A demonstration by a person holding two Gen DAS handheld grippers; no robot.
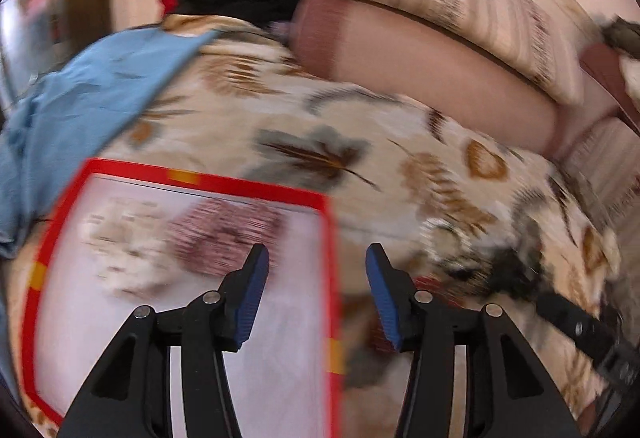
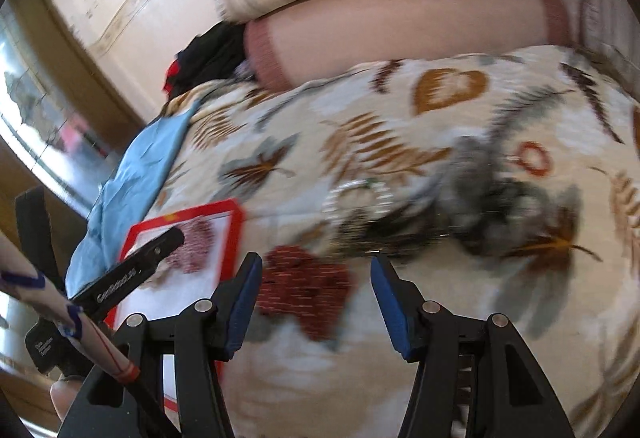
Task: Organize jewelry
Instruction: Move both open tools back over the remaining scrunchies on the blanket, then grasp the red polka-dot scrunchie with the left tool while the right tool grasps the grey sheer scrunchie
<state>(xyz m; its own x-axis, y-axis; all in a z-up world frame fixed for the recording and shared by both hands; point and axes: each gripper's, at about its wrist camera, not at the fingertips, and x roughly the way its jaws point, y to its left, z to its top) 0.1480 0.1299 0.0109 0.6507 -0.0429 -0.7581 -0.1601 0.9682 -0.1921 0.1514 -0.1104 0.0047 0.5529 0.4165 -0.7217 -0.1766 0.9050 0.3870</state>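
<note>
right gripper [image 2: 316, 270]: jaws apart, nothing held | dark red bead pile [image 2: 306, 290] seen on bed just ahead, between fingertips | left gripper [image 1: 318, 258]: empty, open, over red-rimmed tray [image 1: 326, 238] edge | right nearer

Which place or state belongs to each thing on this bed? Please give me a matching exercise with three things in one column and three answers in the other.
Things:
1. red-framed white tray
2. dark red beaded piece
3. light blue cloth

Places or states:
A. on the leaf-patterned bedspread, ahead of the open right tongs
B. crumpled at the bed's left edge
C. holds pale and red jewelry

Pairs: 1-C, 2-A, 3-B
</note>
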